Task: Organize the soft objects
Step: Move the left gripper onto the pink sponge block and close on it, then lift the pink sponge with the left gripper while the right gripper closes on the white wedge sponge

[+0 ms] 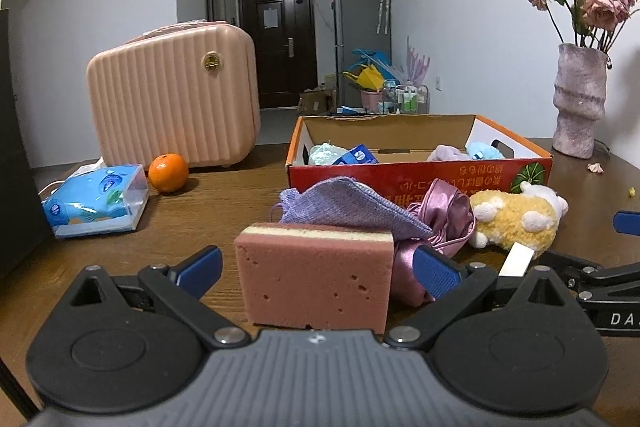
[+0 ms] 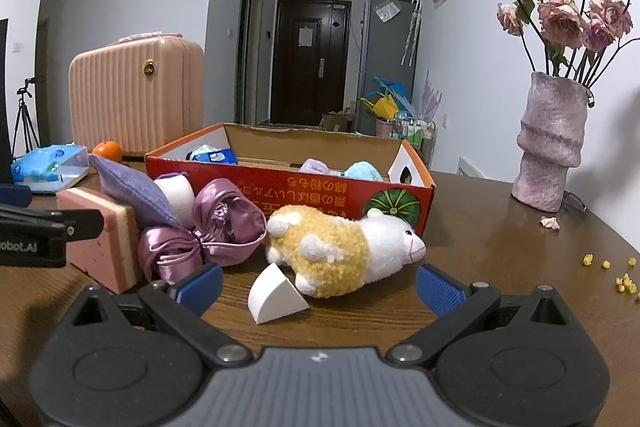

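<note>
A pink sponge stands on the brown table between the open jaws of my left gripper, apart from both pads. Behind it lie a purple cloth, a shiny pink satin bundle and a yellow-and-white plush sheep. In the right wrist view my right gripper is open and empty, with the plush sheep and a white wedge sponge between its fingers. The sponge, cloth and satin bundle lie to the left. The red cardboard box holds several soft items.
A pink suitcase, an orange and a blue tissue pack stand at the left. A vase of dried roses stands at the right, with a fallen petal and yellow crumbs on the table.
</note>
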A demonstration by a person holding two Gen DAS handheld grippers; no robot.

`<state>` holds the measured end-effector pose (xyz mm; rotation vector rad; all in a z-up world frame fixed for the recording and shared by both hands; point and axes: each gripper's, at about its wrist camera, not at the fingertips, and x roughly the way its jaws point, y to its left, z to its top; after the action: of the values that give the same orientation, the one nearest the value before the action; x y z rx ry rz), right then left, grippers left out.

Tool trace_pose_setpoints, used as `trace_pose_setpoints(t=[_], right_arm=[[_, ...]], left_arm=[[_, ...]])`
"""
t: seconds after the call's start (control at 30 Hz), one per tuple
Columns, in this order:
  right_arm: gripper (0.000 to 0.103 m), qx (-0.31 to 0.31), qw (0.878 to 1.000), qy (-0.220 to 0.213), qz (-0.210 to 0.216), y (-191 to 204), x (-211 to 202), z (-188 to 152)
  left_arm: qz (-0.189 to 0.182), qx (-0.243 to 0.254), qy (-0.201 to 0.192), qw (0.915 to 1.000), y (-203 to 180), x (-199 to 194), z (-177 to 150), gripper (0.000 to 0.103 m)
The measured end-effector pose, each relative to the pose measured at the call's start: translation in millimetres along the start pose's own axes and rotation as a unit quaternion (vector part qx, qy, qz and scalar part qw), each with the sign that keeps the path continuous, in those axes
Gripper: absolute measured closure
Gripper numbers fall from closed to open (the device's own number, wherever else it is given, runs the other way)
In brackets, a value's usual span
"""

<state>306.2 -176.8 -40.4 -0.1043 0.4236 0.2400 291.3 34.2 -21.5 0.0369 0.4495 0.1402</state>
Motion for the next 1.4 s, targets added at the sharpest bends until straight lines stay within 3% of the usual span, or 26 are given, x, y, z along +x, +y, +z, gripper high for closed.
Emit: trace_pose_setpoints(t=[0.77, 1.4], right_arm=[[0.0, -0.003, 0.999, 0.031, -0.004, 1.0, 21.8, -2.9], [0.0, -0.002, 0.999, 0.033, -0.002, 0.6, 22.3, -3.7]], left_arm=[[-0.031, 0.015, 0.022, 0.9992, 11.5, 43.0, 1.5, 0.0], [-0.022, 0.033, -0.009, 0.9992, 6.0, 26.9, -3.3, 0.004]])
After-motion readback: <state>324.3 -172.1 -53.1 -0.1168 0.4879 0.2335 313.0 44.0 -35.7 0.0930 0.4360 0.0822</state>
